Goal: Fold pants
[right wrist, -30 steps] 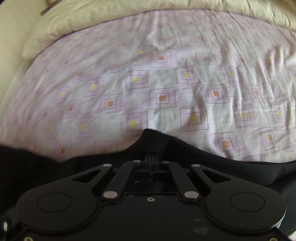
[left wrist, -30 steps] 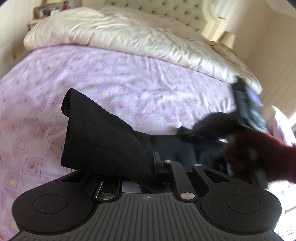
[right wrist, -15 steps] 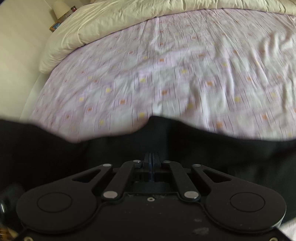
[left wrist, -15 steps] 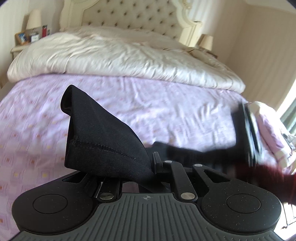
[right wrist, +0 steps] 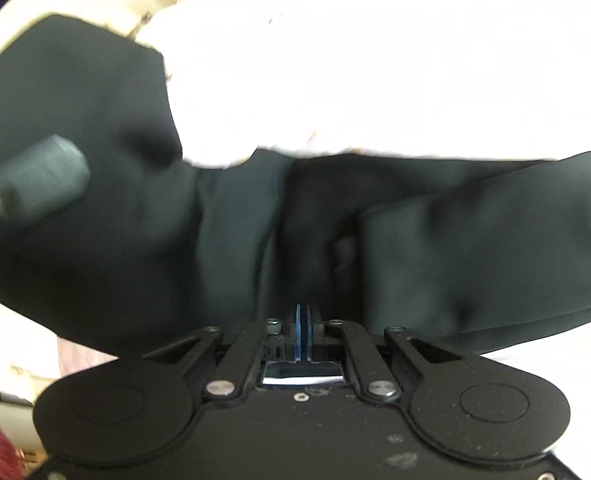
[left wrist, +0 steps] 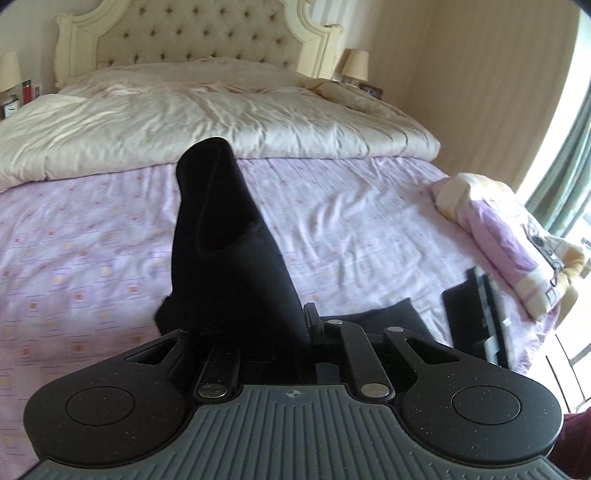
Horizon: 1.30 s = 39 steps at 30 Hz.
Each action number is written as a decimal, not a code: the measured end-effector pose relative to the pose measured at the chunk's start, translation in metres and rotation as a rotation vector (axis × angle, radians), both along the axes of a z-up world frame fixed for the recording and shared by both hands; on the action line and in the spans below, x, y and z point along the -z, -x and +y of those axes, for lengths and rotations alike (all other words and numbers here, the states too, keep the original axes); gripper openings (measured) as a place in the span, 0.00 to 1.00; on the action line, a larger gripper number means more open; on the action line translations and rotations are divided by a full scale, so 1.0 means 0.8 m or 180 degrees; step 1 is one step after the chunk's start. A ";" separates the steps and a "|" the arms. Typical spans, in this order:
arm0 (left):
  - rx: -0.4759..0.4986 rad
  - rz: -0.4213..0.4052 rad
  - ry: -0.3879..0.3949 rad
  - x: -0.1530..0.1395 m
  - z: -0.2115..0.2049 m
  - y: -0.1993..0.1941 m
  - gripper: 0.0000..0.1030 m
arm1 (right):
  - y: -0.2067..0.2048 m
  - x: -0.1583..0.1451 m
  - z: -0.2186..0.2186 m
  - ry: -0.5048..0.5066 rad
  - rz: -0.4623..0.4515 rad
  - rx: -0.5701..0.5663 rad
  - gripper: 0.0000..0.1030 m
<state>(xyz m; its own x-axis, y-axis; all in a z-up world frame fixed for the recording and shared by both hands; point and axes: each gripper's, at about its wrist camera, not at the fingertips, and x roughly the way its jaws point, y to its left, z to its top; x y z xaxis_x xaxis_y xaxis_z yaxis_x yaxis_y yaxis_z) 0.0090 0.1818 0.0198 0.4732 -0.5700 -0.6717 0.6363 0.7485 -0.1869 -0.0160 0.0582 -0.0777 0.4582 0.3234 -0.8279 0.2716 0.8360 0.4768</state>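
Note:
The black pants (left wrist: 225,258) are held up above the purple patterned bedsheet (left wrist: 92,240). My left gripper (left wrist: 295,325) is shut on a bunched edge of the pants, and the cloth stands up in a tall fold in front of the camera. In the right wrist view the pants (right wrist: 147,229) fill most of the frame, and my right gripper (right wrist: 303,314) is shut on them, its blue pads pressed together. My right gripper also shows at the right edge of the left wrist view (left wrist: 480,314).
A cream duvet (left wrist: 207,110) covers the far half of the bed below a tufted headboard (left wrist: 199,33). A folded purple and yellow cloth (left wrist: 509,243) lies at the bed's right edge. Lamps stand on both bedside tables. A window is at the right.
Both grippers have lifted the pants higher. The left view now tilts up toward the headboard. The pants now cover most of the right view, and the right gripper has dropped lower right.

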 end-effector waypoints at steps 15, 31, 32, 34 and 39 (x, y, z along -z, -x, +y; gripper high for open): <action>0.0283 0.0512 -0.0377 0.090 -0.191 0.045 0.24 | 0.109 0.012 -0.211 0.0357 0.0301 0.0393 0.13; -0.0069 0.0254 -0.0213 0.046 -0.180 0.055 0.45 | 0.100 -0.017 -0.281 0.0354 -0.0156 0.0419 0.45; -0.0154 0.0262 -0.0269 0.048 -0.171 0.055 0.45 | 0.097 -0.015 -0.279 0.0309 -0.0187 0.0400 0.50; -0.0349 0.0304 -0.0348 0.051 -0.148 0.054 0.45 | 0.091 -0.012 -0.274 0.0238 -0.0234 0.0327 0.51; -0.0880 0.0476 -0.0464 0.058 -0.086 0.055 0.45 | 0.070 0.009 -0.255 0.0198 -0.0229 0.0142 0.57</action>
